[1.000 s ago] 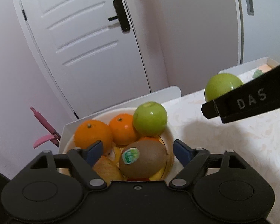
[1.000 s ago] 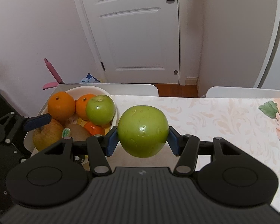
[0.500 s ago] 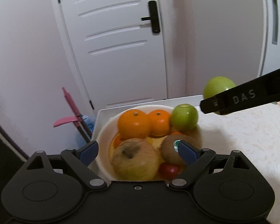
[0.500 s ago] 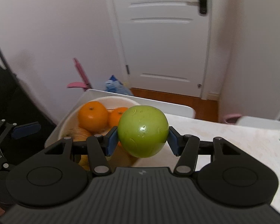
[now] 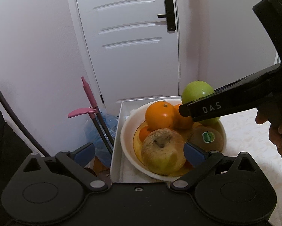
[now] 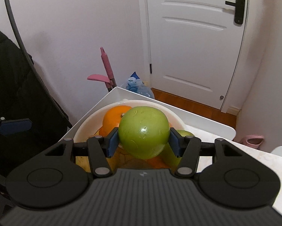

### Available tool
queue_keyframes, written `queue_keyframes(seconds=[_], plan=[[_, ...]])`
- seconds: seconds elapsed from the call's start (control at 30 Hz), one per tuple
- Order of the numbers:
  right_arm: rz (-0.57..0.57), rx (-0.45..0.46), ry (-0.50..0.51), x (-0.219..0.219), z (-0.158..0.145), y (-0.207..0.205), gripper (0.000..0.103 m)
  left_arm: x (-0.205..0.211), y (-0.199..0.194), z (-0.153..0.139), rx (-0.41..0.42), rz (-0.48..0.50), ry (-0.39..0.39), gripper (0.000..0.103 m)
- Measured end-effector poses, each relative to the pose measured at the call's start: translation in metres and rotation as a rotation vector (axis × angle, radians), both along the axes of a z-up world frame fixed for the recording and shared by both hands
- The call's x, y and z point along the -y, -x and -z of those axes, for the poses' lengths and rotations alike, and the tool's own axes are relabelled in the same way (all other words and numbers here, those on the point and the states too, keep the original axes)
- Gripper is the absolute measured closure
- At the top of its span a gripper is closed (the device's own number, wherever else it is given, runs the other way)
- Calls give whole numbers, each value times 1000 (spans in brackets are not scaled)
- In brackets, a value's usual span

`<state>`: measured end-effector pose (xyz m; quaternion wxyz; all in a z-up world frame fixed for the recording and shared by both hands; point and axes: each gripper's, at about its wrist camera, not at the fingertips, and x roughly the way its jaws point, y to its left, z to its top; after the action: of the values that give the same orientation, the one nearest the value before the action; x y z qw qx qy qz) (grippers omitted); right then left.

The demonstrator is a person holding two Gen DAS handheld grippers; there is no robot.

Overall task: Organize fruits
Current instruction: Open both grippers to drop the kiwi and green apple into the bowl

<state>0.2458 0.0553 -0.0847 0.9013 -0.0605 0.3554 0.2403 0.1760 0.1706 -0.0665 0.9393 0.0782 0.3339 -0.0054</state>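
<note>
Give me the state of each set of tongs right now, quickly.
Left tongs: open, holding nothing, one finger beside the yellowish apple in the bowl.
Right tongs: closed on the green apple, above the bowl.

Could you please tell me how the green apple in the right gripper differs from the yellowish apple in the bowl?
The green apple is smooth and glossy; the yellowish apple looks dull and russeted brown around its stem. The green apple is clamped in the right gripper, above the bowl; the yellowish apple rests inside it among other fruit, ungripped. Both are round apples.
</note>
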Motion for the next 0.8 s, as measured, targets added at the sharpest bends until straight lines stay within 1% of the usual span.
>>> queue_keyframes(seconds=[0.03, 0.07, 0.1, 0.13, 0.2, 0.33, 0.53, 0.7, 0.8], plan=[[-7, 4, 2, -2, 1, 1, 32, -1, -1, 0, -2, -1, 1, 1], [-14, 16, 3, -3, 2, 1, 30, -3, -1, 1, -3, -1, 4, 1], [-23, 32, 4, -4, 1, 3, 24, -4, -1, 1, -4, -1, 8, 1], [-30, 47, 9, -6, 0, 6, 21, -5, -1, 1, -6, 0, 11, 1], [-26, 63, 19, -7, 0, 9, 8, -5, 0, 2, -8, 5, 13, 1], [9, 52, -6, -2, 0, 11, 7, -4, 1, 3, -12, 24, 16, 1], [50, 75, -30, 8, -10, 22, 7, -5, 3, 3, -15, 41, 18, 1], [79, 84, -56, 27, -30, 39, 7, 1, 9, -9, 4, 36, 16, 1], [103, 97, -71, 47, -49, 54, 7, 9, 15, -23, 28, 35, 23, 1]])
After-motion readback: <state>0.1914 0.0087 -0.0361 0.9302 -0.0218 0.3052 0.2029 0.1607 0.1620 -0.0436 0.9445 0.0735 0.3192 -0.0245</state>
